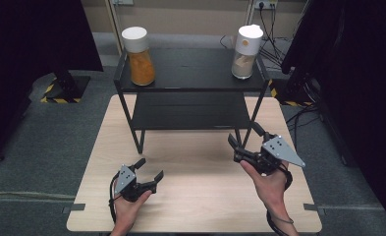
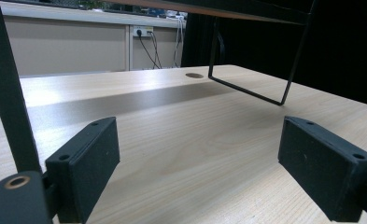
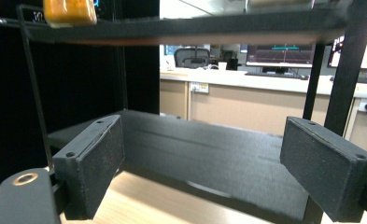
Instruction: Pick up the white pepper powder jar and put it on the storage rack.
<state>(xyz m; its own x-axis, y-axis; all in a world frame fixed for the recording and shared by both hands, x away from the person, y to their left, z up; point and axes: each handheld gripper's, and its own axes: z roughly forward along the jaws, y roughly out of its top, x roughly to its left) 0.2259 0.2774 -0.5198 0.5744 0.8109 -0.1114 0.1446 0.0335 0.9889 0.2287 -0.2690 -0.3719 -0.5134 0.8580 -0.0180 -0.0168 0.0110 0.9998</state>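
Note:
A black two-tier shelf (image 1: 190,88) stands on the far half of a light wooden table (image 1: 200,196). On its top tier are two white-lidded jars: one with orange contents (image 1: 140,55) at the left, one with pale contents (image 1: 246,51) at the right. My left gripper (image 1: 151,167) rests low over the table's near left, open, with bare wood between its jaws (image 2: 197,135). My right gripper (image 1: 243,133) hovers by the shelf's front right leg, open and holding nothing (image 3: 202,135), facing the lower tier (image 3: 204,154). The orange jar (image 3: 69,11) shows above.
A shelf leg (image 2: 6,93) stands close on the left in the left gripper view. The shelf's wire foot (image 2: 251,88) crosses the table farther off. Dark curtains flank the table, with cables (image 1: 274,29) on the floor behind at the right.

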